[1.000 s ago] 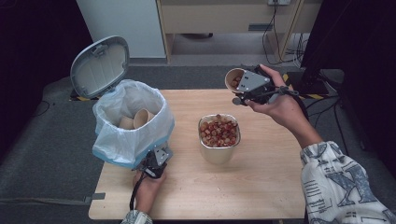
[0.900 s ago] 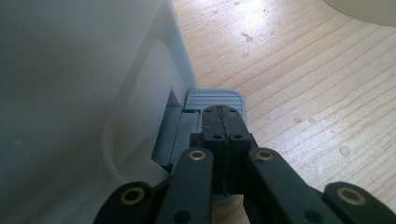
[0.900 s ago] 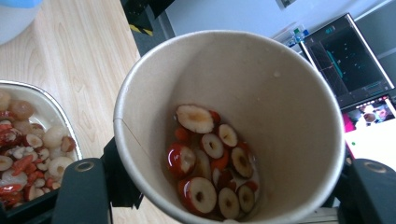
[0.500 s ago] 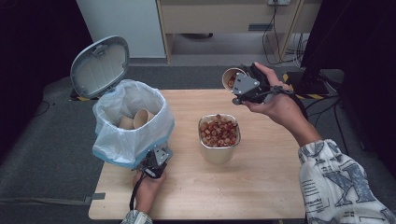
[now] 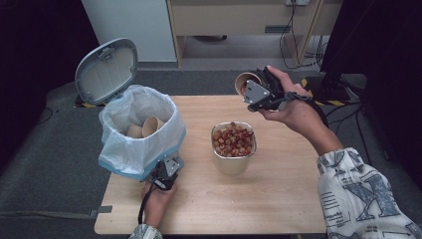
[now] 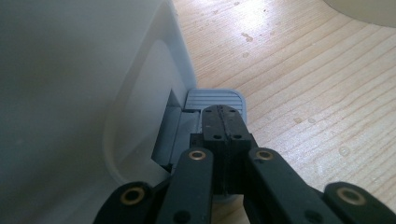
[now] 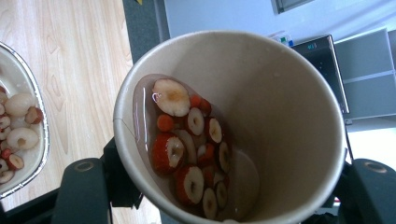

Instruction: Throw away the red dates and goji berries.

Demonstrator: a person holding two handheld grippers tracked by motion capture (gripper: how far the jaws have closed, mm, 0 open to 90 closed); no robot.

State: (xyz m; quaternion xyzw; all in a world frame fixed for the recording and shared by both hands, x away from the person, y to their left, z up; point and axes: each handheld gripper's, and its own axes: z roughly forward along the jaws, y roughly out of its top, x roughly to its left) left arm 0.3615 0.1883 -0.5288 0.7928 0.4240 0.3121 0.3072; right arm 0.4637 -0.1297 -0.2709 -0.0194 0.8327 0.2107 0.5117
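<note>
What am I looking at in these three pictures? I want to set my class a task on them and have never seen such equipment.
A person sits at a light wooden table with a tool in each hand: a hand-held gripper with two black jaws. One picture comes from a camera above the table; each of the other two comes from a camera riding on one tool.

On the table stand a white pedal bin lined with a pale blue plastic bag, its grey lid up and used paper cups inside, and a metal foil container of sliced red fruit.

The left hand-held gripper, jaws shut, presses the bin's grey pedal. The right hand-held gripper holds a tilted brown paper cup of fruit slices in liquid.
</note>
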